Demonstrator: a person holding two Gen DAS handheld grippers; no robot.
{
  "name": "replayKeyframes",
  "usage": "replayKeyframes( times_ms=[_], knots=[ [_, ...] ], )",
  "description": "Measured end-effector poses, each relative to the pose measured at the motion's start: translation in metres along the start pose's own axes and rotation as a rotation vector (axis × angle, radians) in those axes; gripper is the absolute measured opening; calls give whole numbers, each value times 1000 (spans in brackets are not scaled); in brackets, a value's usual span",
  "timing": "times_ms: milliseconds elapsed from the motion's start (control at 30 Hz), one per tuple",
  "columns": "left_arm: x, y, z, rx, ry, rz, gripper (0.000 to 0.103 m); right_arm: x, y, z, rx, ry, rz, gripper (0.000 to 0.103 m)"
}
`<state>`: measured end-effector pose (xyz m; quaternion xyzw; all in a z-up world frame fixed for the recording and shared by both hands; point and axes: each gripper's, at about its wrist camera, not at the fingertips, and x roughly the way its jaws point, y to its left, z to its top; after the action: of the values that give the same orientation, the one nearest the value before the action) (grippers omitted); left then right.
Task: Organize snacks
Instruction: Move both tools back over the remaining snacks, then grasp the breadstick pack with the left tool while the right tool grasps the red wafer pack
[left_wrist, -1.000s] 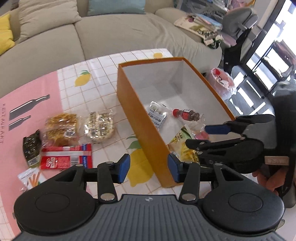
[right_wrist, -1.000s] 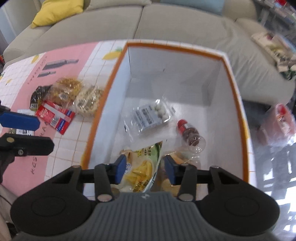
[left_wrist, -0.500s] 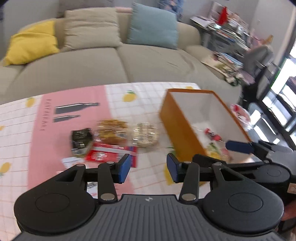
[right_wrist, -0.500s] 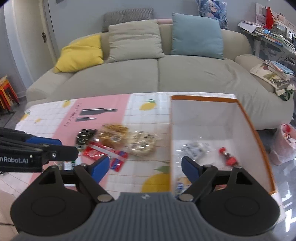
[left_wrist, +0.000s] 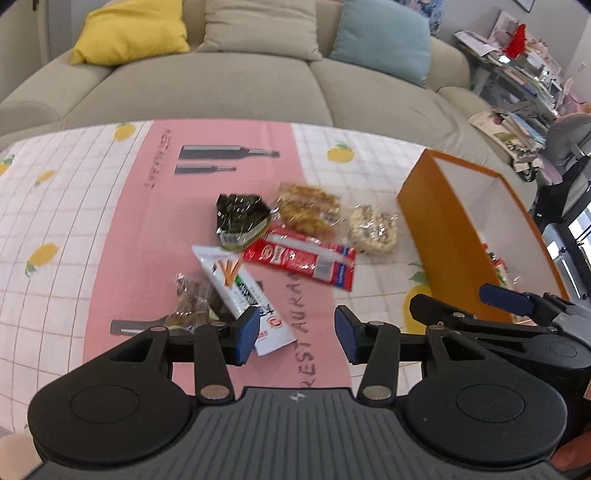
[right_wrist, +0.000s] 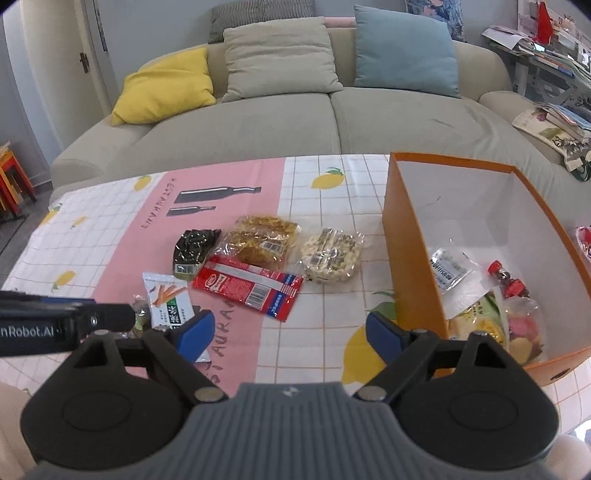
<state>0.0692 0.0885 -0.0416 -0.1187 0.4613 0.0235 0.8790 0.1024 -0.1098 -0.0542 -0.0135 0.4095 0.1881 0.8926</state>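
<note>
Both your tools have pulled back from the orange box (right_wrist: 406, 258) since a second ago, when the right tool's tips hung over the yellow bag inside it; now both look out over the loose snacks on the worktop (right_wrist: 325, 332). Your right tool's jaws have just been opening, and nothing sits between them.

In the left wrist view, your left tool (left_wrist: 295, 334) stands partly open and empty, its left pad just over the lower end of the white carrot-stick packet (left_wrist: 236, 291). At 9 o'clock of that packet lies a clear-wrapped brown snack (left_wrist: 192, 302). At 12 o'clock of the packet sits the dark crinkled bag (left_wrist: 240, 218), with the red flat packet (left_wrist: 299, 258) at the bag's 4 o'clock. The golden fried snack bag (left_wrist: 306, 210) touches the red packet's upper edge, and the pale puffed snack bag (left_wrist: 373, 229) lies just beside it at 3 o'clock, near the box wall.

In the right wrist view, your right tool (right_wrist: 288, 332) is wide open, holding nothing. The box stands at 2 o'clock, holding a white sachet (right_wrist: 448, 267), a small red-capped bottle (right_wrist: 504, 278) and the yellow bag (right_wrist: 476, 325).
</note>
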Motion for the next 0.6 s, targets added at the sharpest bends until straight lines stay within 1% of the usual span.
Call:
replayKeyframes(
  times_ms=[133, 333, 500, 533, 600],
  knots=[
    [11, 9, -1, -14, 12, 2, 56, 15, 7, -1, -50, 16, 8, 87],
    [32, 23, 1, -62, 42, -13, 64, 49, 13, 2, -78, 89, 8, 85],
    [52, 41, 4, -110, 75, 33, 65, 80, 15, 4, -87, 144, 15, 82],
    [56, 46, 5, -126, 79, 39, 65, 86, 15, 4, -87, 154, 20, 81],
    [61, 56, 7, -157, 84, 51, 65, 97, 16, 4, -88, 171, 32, 73]
  ],
)
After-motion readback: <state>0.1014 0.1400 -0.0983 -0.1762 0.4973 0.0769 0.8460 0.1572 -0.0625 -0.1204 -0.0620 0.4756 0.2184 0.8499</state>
